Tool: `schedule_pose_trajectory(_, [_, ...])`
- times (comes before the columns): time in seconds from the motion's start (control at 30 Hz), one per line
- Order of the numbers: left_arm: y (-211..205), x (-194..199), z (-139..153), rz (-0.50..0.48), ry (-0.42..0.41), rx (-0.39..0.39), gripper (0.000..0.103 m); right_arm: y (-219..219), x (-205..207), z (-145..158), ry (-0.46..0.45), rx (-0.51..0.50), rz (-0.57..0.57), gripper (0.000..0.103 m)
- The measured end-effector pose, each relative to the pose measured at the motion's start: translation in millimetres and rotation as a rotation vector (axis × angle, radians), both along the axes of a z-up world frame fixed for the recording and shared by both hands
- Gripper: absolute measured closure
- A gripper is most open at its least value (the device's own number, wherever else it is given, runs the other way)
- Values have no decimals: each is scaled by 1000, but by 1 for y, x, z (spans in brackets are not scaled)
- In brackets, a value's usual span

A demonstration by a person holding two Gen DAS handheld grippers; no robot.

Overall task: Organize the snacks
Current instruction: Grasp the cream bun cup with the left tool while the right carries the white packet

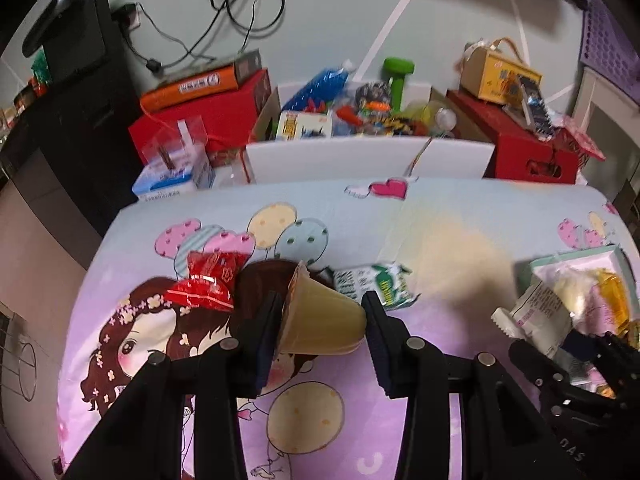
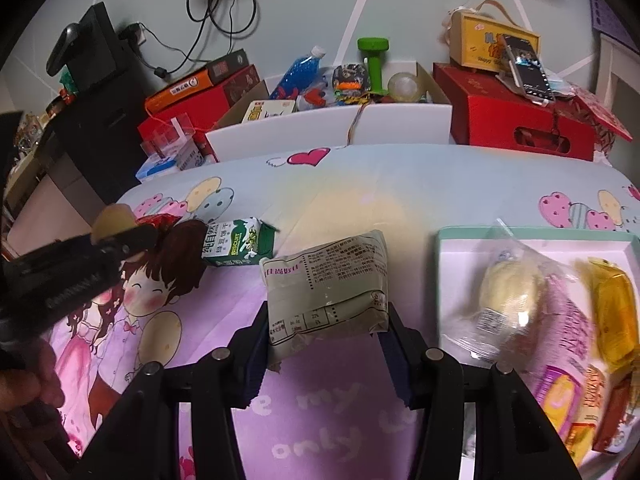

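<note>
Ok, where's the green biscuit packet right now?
The green biscuit packet lies loose on the cartoon bedsheet, left of the grey-green pouch in the right claw. In the left wrist view it sits just beyond the jelly cup.

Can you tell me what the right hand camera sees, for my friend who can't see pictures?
The right gripper holds a pale snack packet above a cartoon bedsheet. A tray of snacks sits to its right, a green biscuit packet lies to its left.
</note>
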State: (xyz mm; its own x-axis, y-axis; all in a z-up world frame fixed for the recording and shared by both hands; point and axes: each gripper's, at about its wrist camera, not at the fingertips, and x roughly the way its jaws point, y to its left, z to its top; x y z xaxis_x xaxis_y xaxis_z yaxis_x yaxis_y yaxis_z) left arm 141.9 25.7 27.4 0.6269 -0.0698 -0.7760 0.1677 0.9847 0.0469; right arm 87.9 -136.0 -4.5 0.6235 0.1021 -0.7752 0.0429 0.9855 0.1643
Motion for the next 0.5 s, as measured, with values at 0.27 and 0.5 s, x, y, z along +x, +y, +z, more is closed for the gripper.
schedule_pose_trajectory(0.27, [-22,-22,32,-28,-53,-22,60,-22,-27,33,-77,-10,-36,49])
schedule_pose_trajectory(0.5, [-44,-37,50,-63,-94,-27,60,-52,-47,53,-119,-25,-96,49])
